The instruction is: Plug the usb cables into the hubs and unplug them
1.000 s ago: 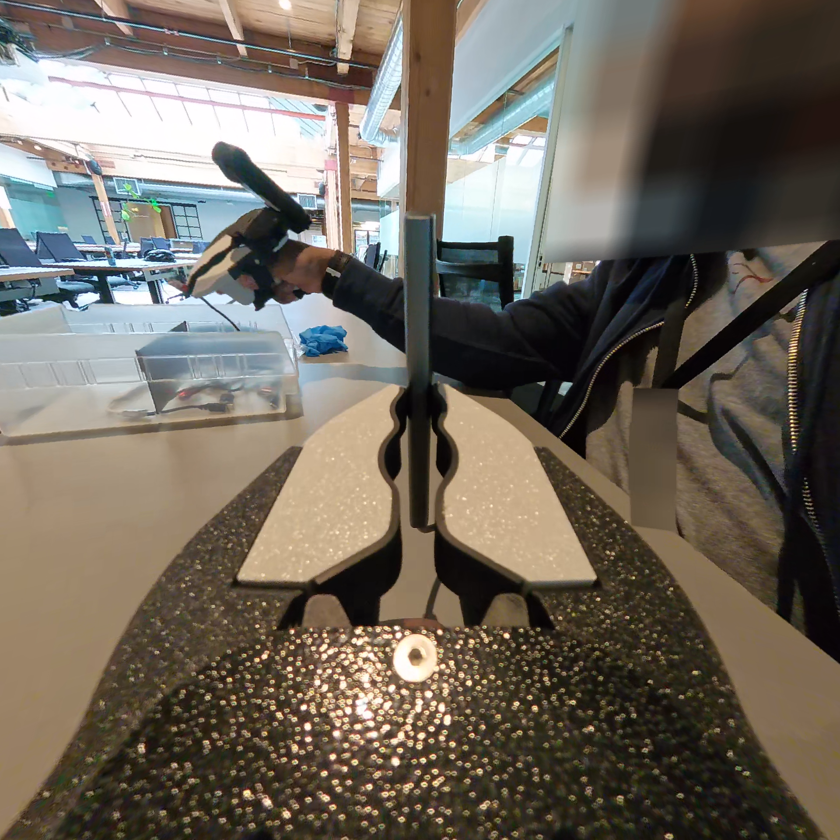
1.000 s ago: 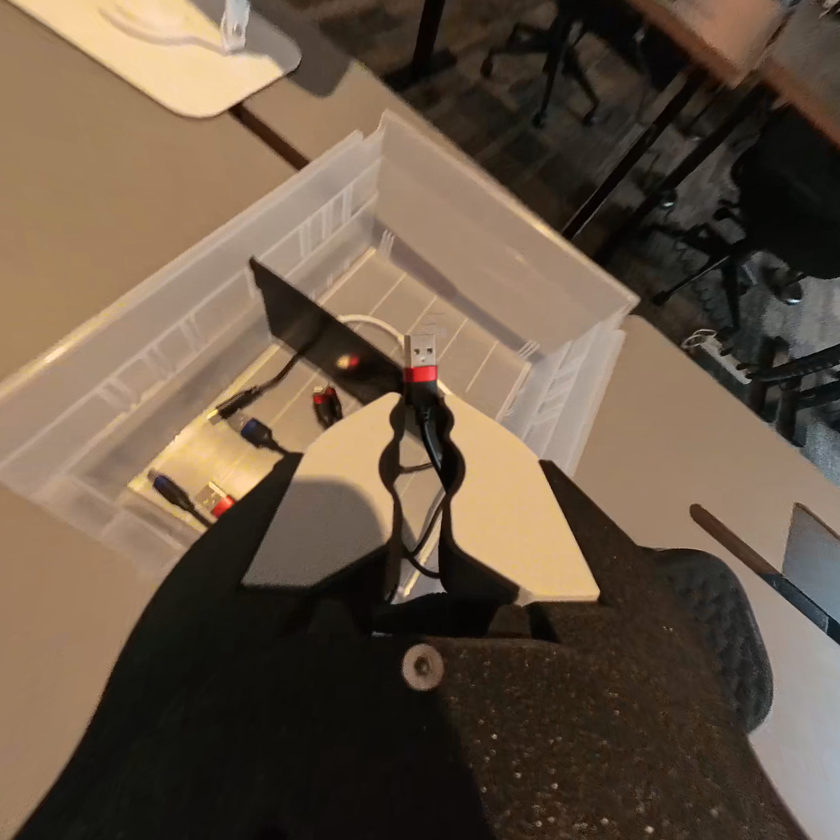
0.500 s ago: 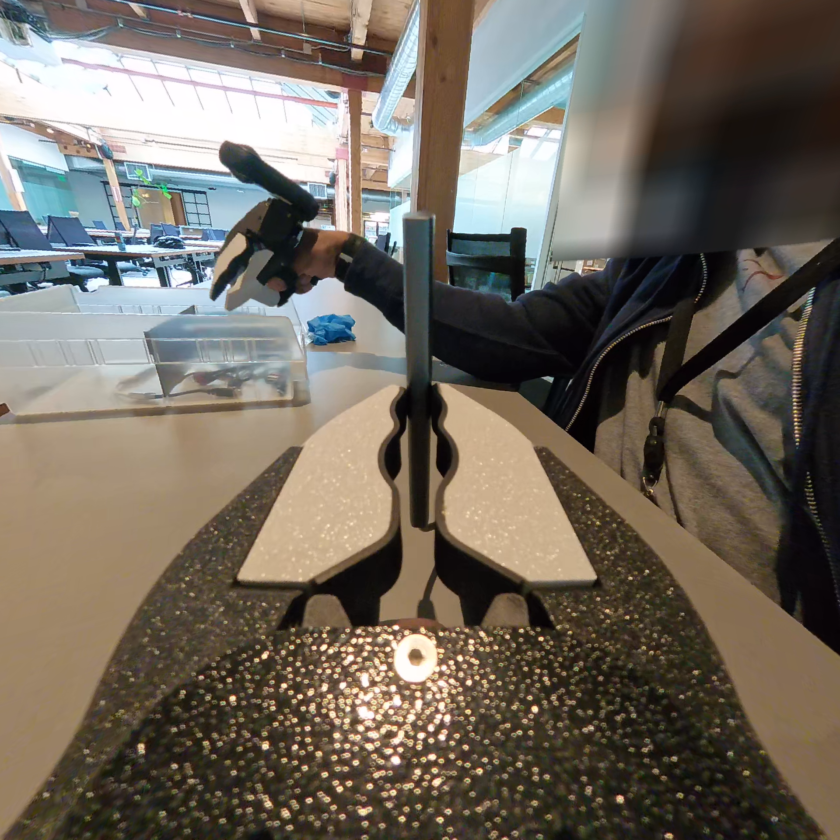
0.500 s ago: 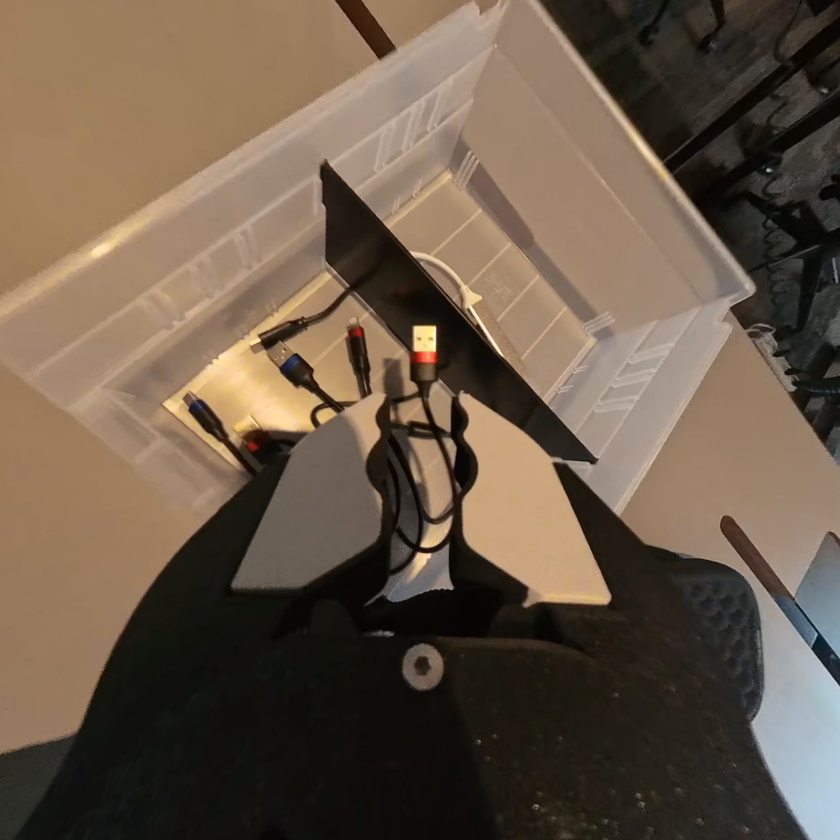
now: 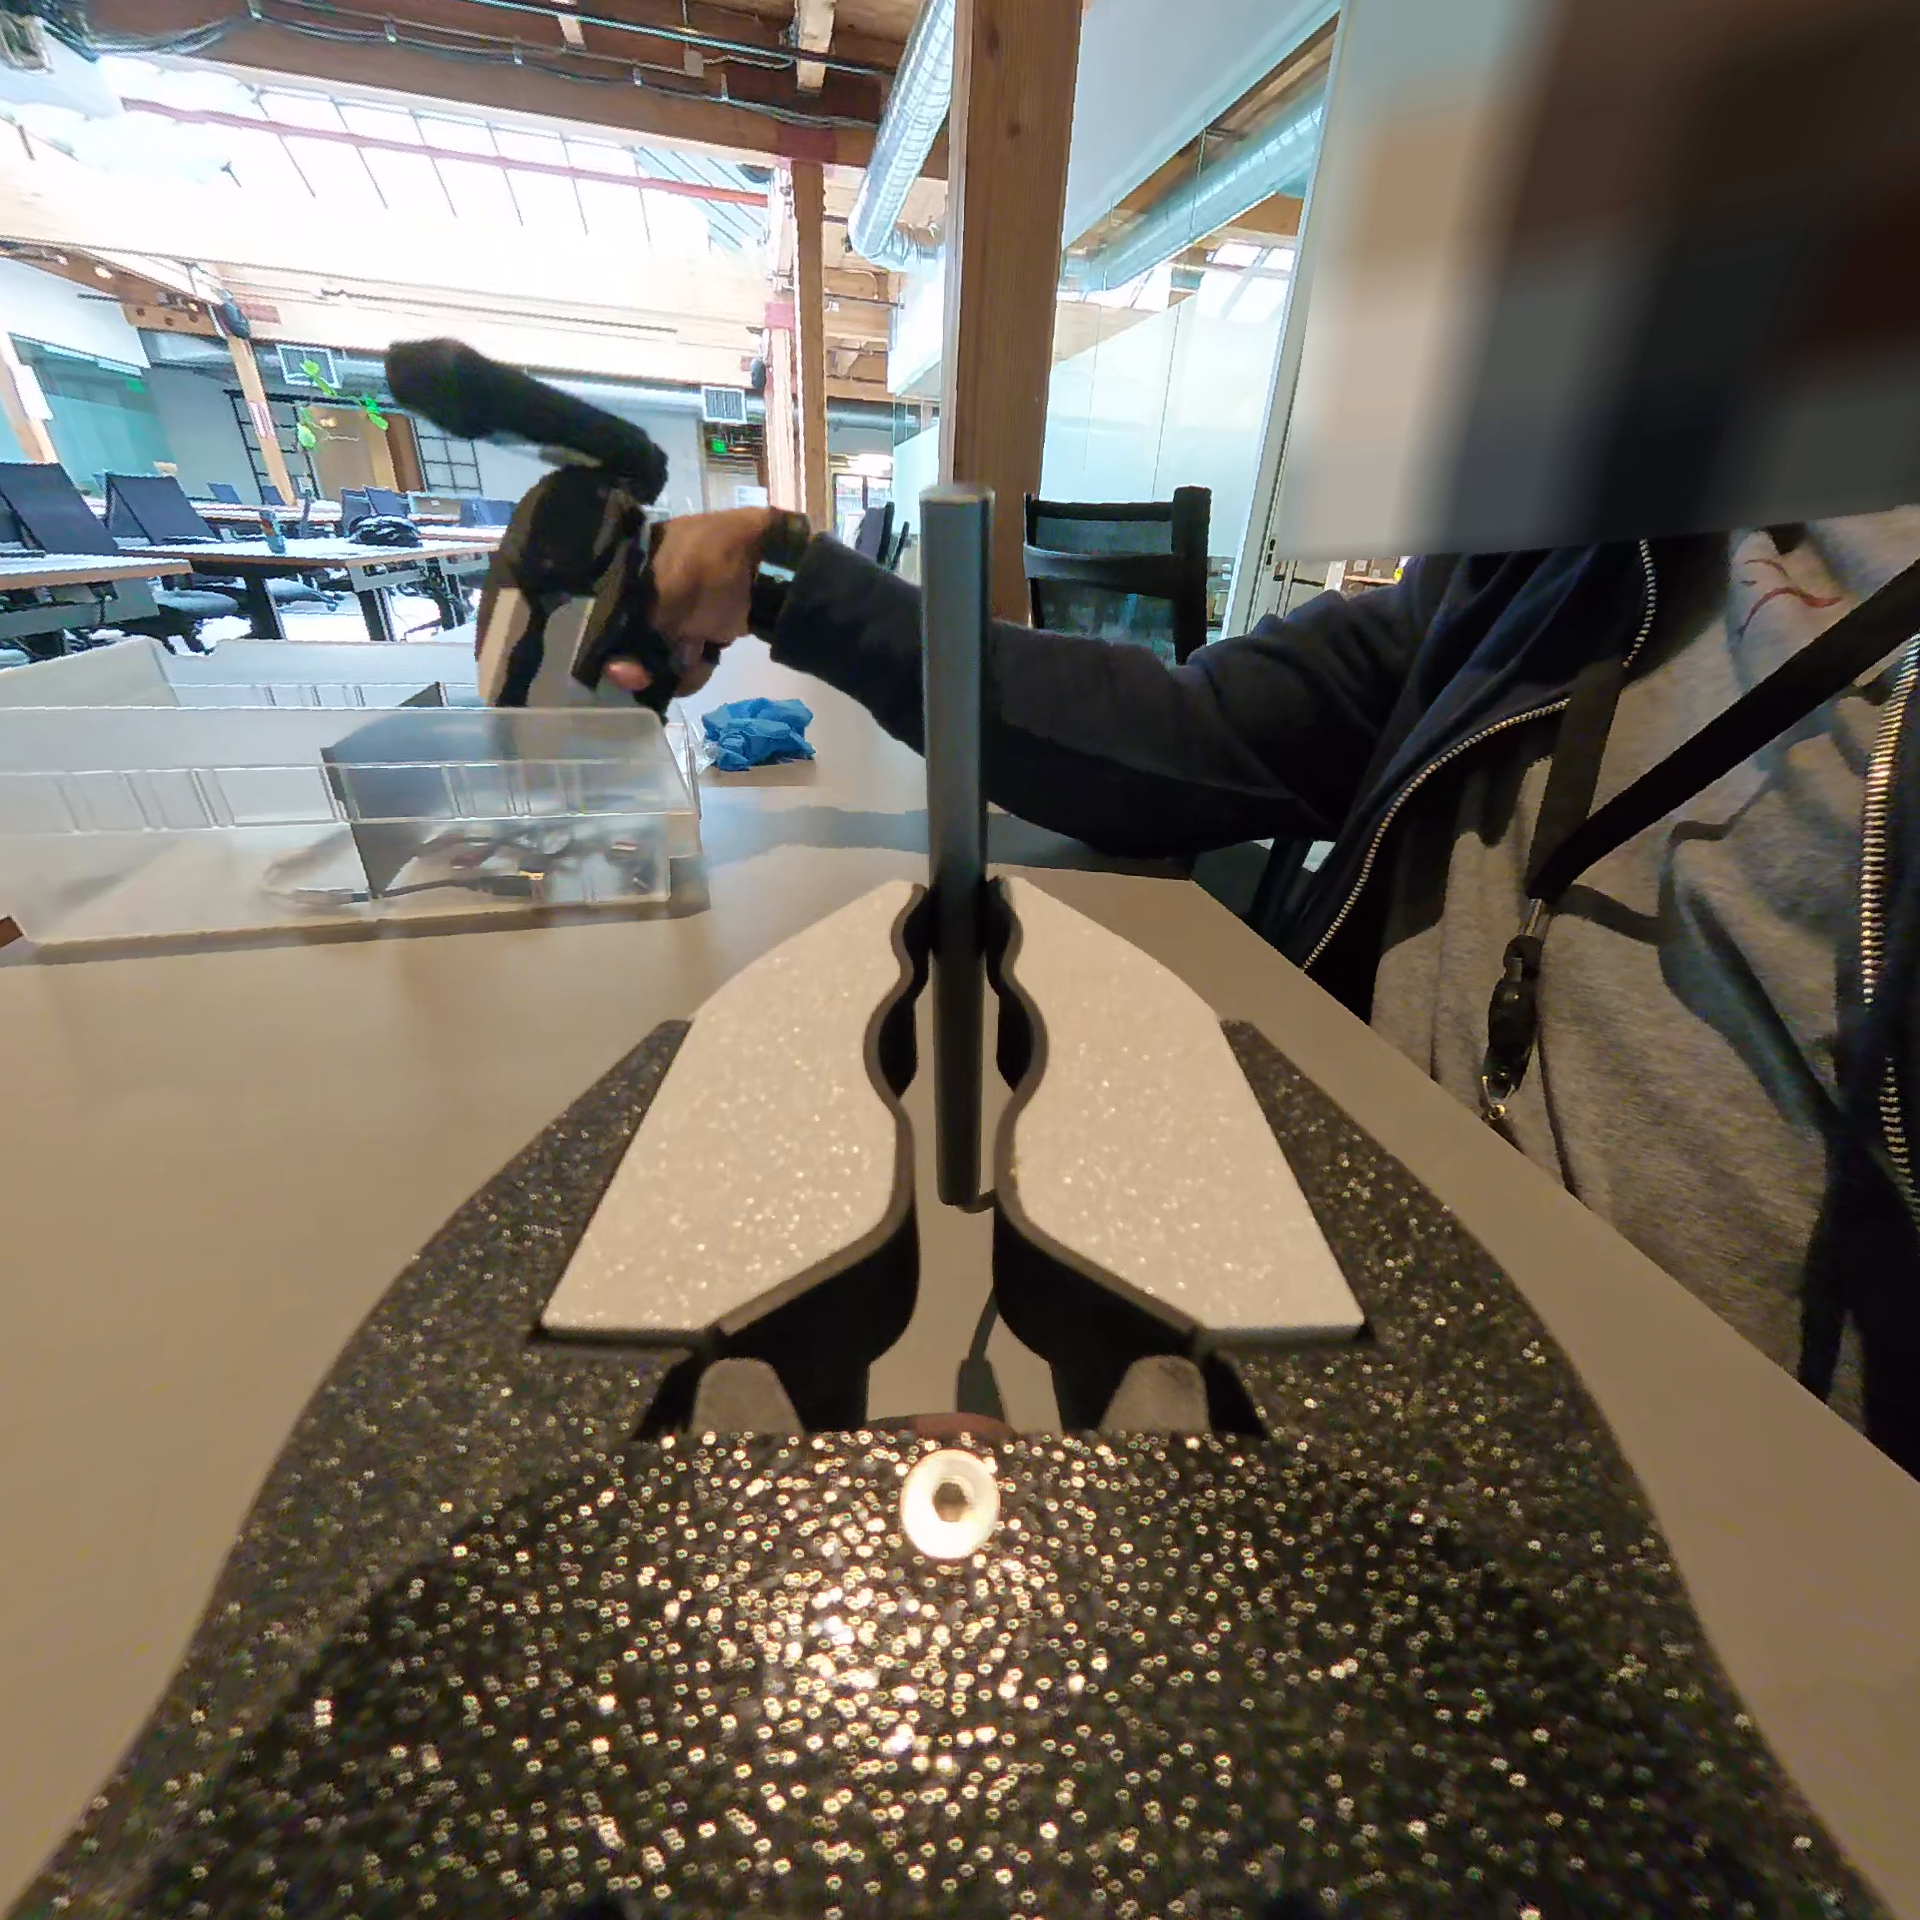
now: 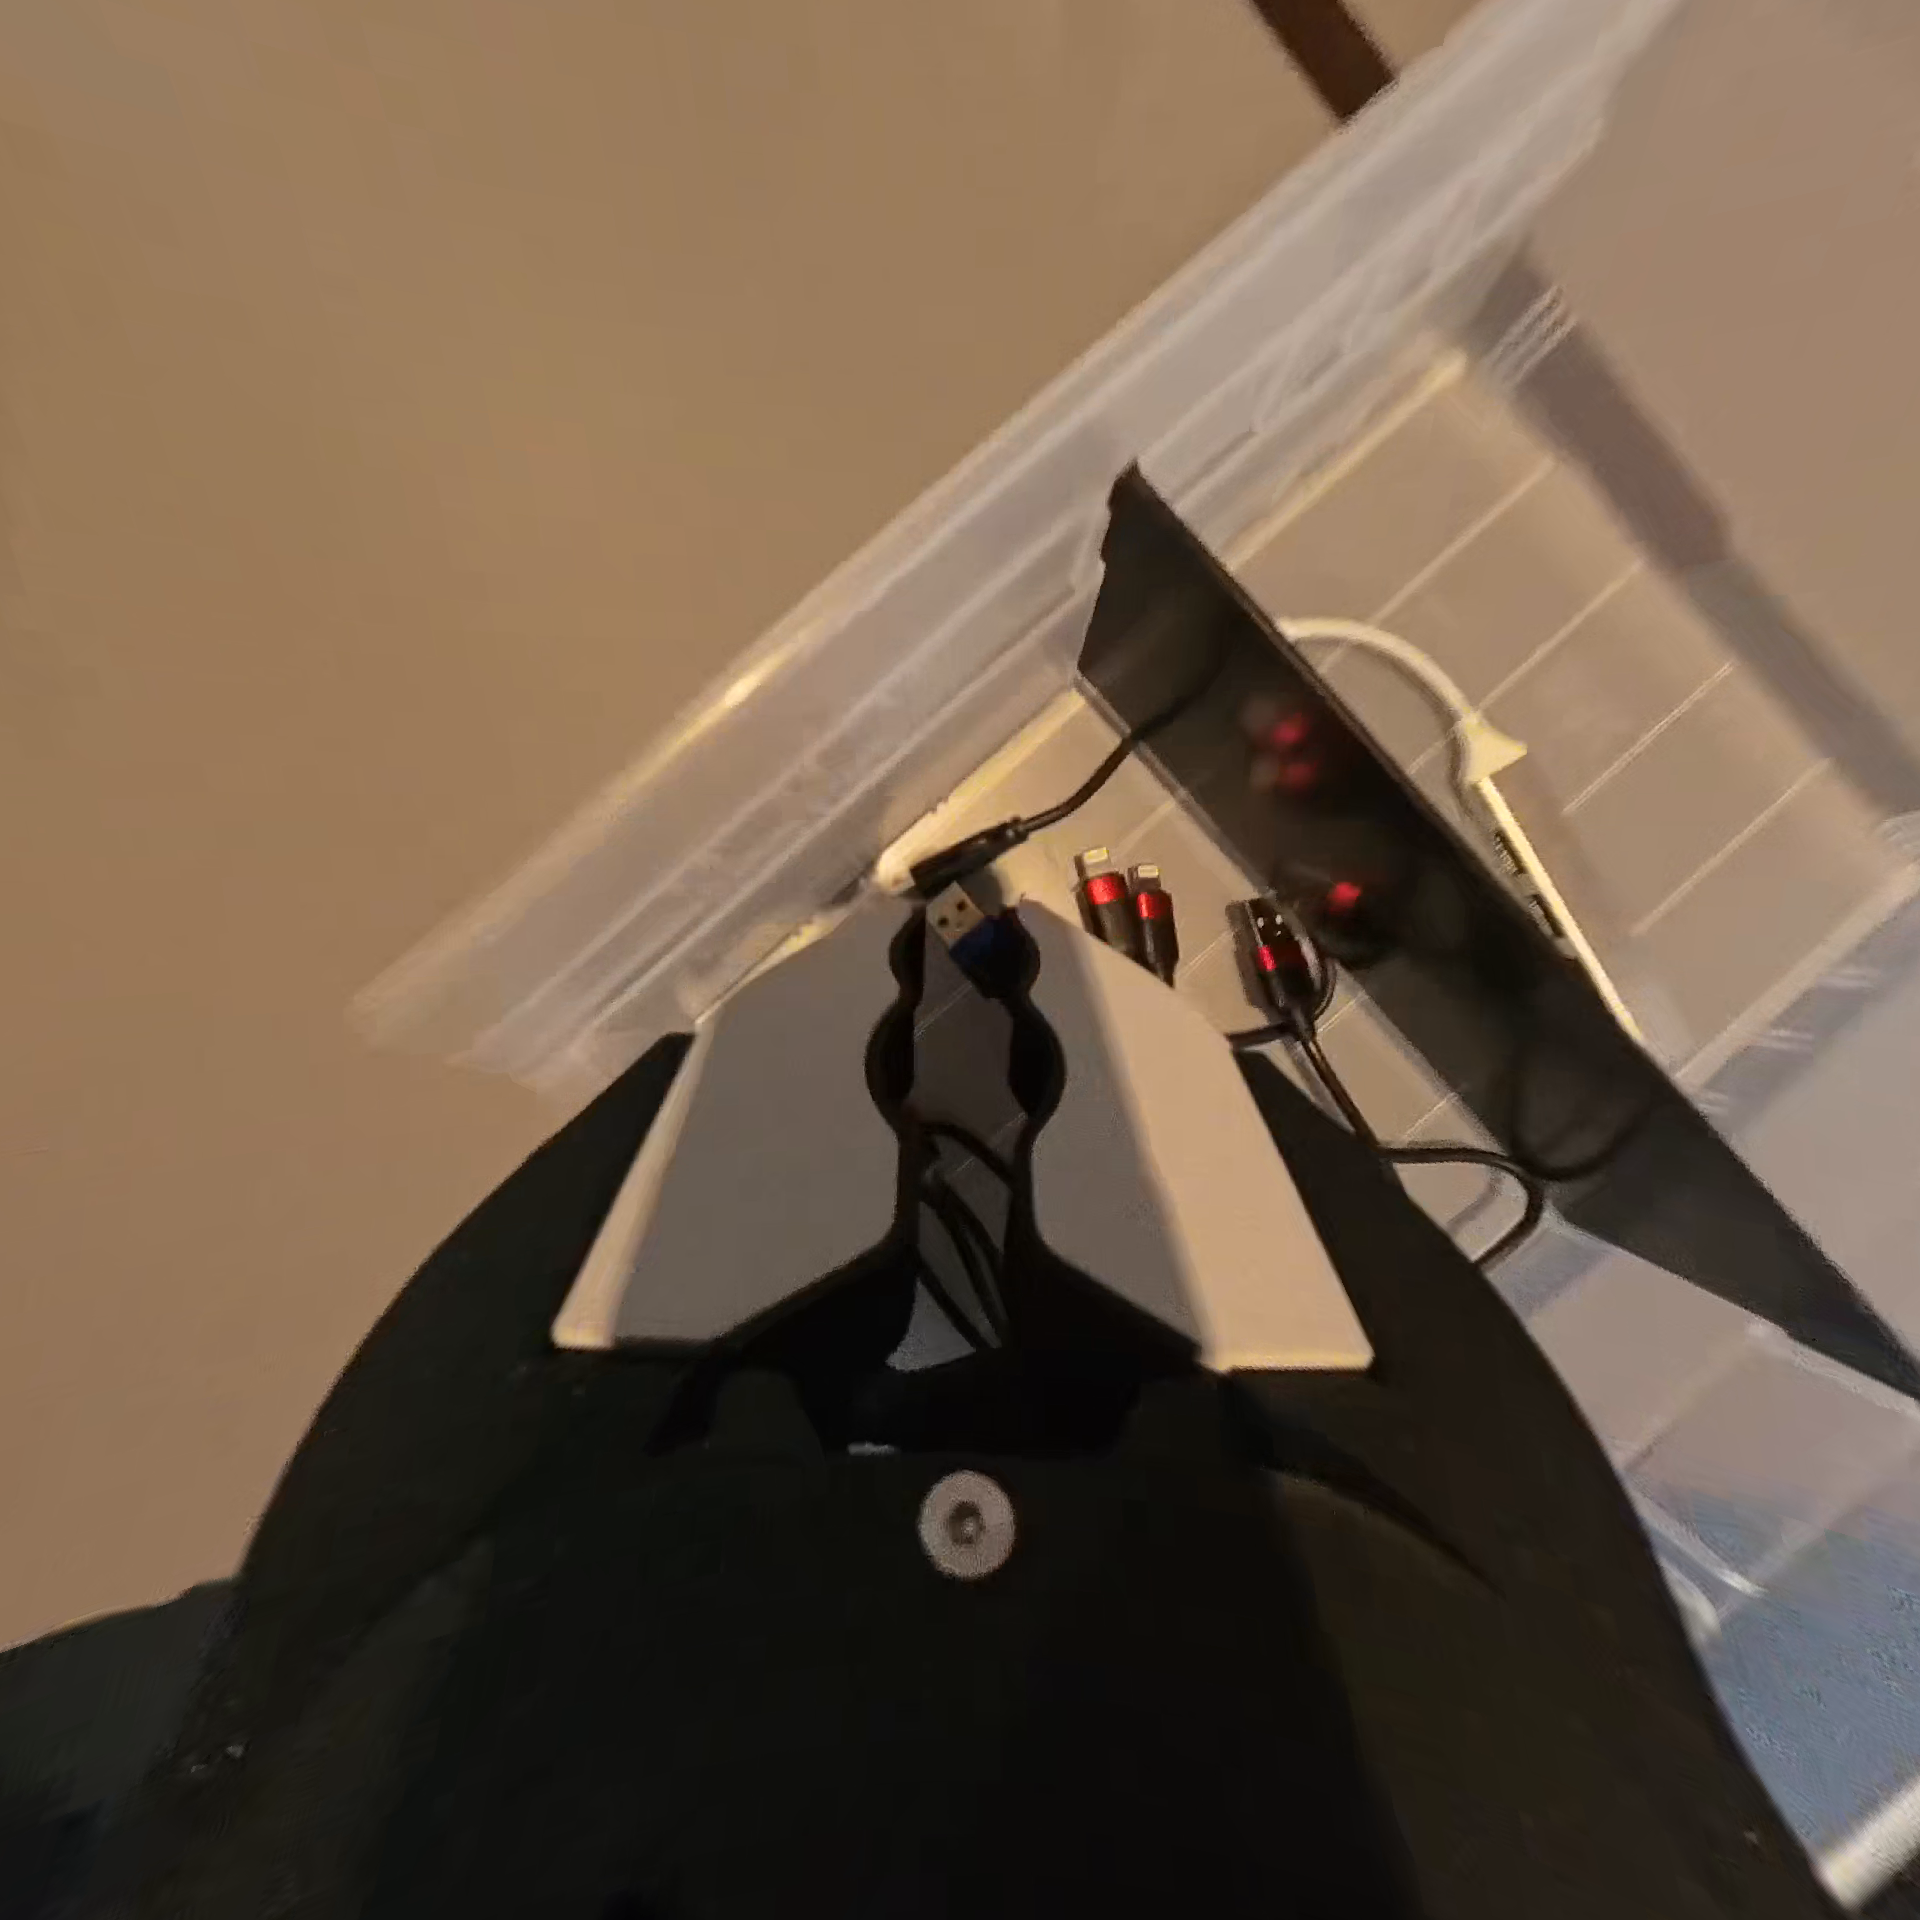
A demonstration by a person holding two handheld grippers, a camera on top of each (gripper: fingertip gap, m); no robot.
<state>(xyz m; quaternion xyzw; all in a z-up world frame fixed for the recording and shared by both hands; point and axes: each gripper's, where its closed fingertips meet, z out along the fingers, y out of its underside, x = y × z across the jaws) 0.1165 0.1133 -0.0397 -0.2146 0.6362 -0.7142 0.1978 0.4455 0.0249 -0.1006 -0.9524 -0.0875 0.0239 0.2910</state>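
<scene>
My left gripper [image 5: 956, 906] is shut on a thin dark grey hub [image 5: 956, 727], held upright and edge-on above the table. My right gripper [image 6: 966, 923] is open and points down into a clear plastic bin [image 6: 935, 665]. A blue USB plug [image 6: 971, 930] shows between its tips; I cannot tell whether they touch it. The red-and-black USB cable [image 6: 1273, 951] lies loose on the bin floor just right of the fingers, beside two red plugs [image 6: 1127, 894] and a black plug [image 6: 966, 862]. The left wrist view shows the right gripper [image 5: 561, 644] low over the bin [image 5: 208, 748].
A black divider [image 6: 1455, 935] splits the bin; a white hub with its cable [image 6: 1496, 758] lies beyond it. A blue glove [image 5: 758, 732] lies on the grey table [image 5: 312, 1091] behind the bin. The person's sleeve and torso [image 5: 1662, 935] fill the right side.
My right gripper opened and let go of the red-and-black cable, which now lies in the bin. It also dropped lower into the cable compartment. The left gripper still holds the hub in place.
</scene>
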